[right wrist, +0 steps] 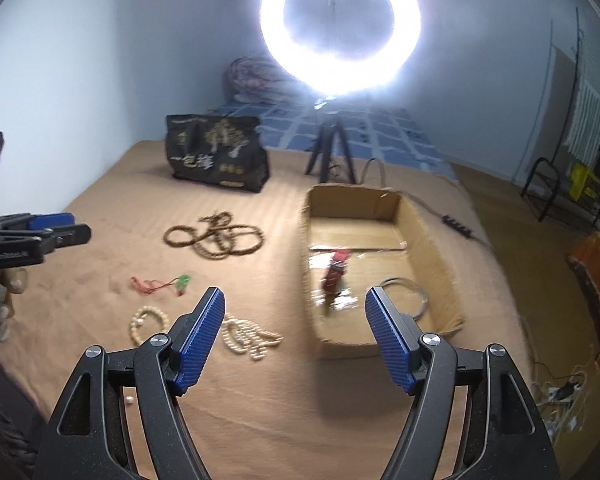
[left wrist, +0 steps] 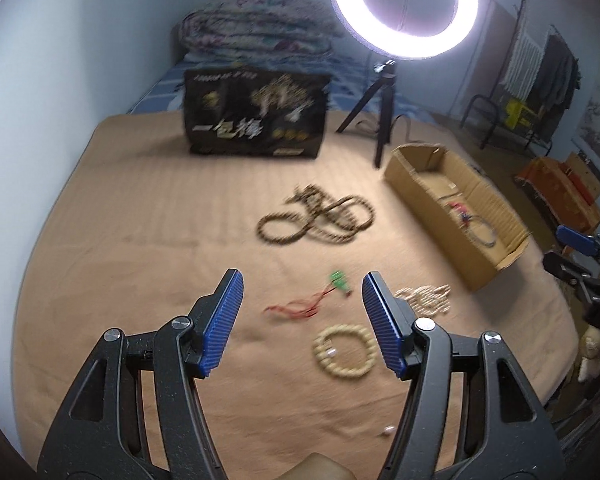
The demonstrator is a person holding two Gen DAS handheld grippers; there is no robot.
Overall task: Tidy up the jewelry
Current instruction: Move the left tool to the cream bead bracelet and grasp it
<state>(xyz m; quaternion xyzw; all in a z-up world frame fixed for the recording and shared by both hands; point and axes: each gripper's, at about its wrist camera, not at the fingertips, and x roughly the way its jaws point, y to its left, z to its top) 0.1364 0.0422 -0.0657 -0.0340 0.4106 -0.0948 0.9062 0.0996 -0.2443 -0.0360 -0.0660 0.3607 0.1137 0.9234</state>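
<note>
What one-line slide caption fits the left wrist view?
Open left gripper above red-corded green pendant and cream bracelet; cardboard box to the right.

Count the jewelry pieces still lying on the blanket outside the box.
4: dark bead strand farthest out, red-corded green pendant nearer, pale bead pile beside the cardboard box, pale bead bracelet nearest. Blur may hide smaller bits.

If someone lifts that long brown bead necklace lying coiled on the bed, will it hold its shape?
Probably not. The brown bead necklace lies in loose overlapping loops, so it likely hangs limp and may tangle. Its many beads suggest some weight, so it could slip if pinched at one strand.
</note>
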